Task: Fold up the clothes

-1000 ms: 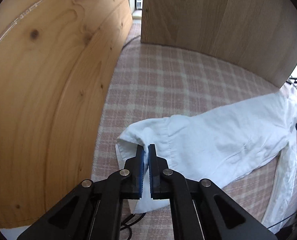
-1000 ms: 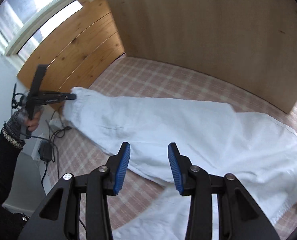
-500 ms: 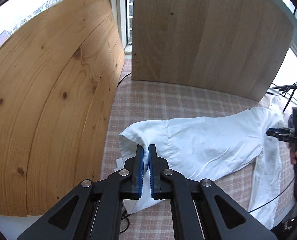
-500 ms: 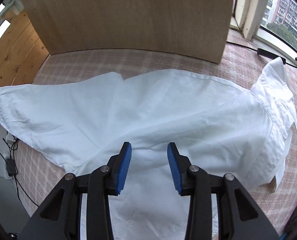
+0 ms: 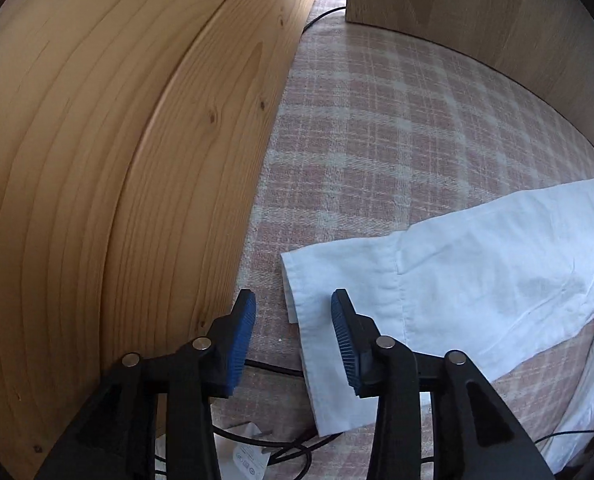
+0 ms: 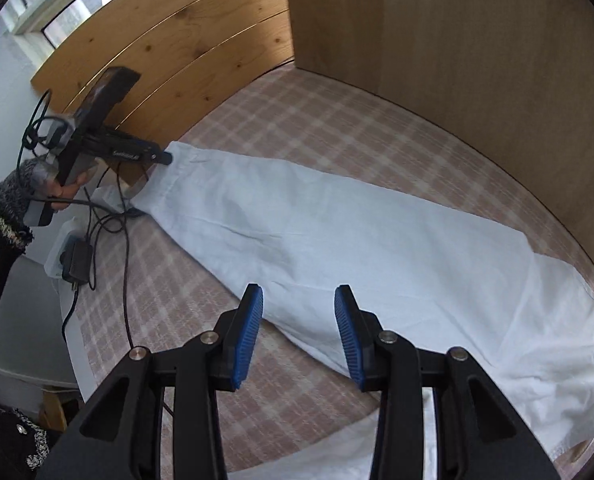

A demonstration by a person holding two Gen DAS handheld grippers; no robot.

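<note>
A white shirt lies on a pink checked cover. Its long sleeve stretches flat toward the wooden headboard. In the left wrist view the sleeve cuff lies flat, its end between and just beyond the blue pads. My left gripper is open and empty over the cuff. It also shows in the right wrist view at the sleeve's far end. My right gripper is open and empty above the sleeve's lower edge near the shirt body.
A pine headboard stands close on the left. A lighter wooden panel stands behind the bed. Black cables and a plug adapter hang at the bed's edge below the left gripper.
My left gripper has opened and let go of the cuff, which now lies flat on the cover. My right gripper stays open and its view has swung back toward the sleeve.
</note>
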